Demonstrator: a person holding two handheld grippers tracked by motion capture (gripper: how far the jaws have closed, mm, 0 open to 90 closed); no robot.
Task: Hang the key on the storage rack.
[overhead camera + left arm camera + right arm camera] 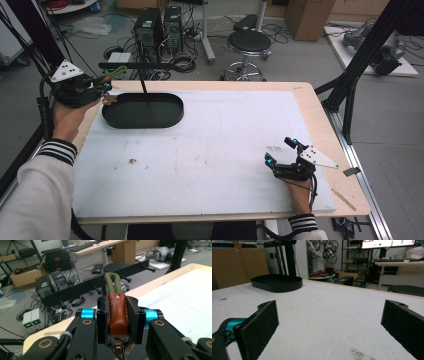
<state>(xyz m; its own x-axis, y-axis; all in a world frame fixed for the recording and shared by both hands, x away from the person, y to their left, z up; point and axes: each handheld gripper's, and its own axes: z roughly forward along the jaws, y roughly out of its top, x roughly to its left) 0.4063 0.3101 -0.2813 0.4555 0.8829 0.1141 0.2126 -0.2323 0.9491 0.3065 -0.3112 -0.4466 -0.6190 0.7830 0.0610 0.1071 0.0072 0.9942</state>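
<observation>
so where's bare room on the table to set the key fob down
The white mat is bare from the black oval tray across to the right tool, and along its near edge. It is crowded only at the far left, where the left tool holds the key fob by the tray's stand.

In the left gripper view, the brown leather keychain (pixel 117 315) is clamped between the 2 pads of the left hand-held gripper (pixel 117 322), so both its flanks are hidden, and the metal ring hanging under it runs off the bottom edge. The embossed lettering on the leather is too small to read. In the high view the same keychain (pixel 111 80) is a tiny blur just ahead of the left hand-held gripper (pixel 102 86), where it cannot be made out as leather and strap. In the right gripper view, the right hand-held gripper (pixel 332 322) has its far-side jaw cut by the right edge.
</observation>
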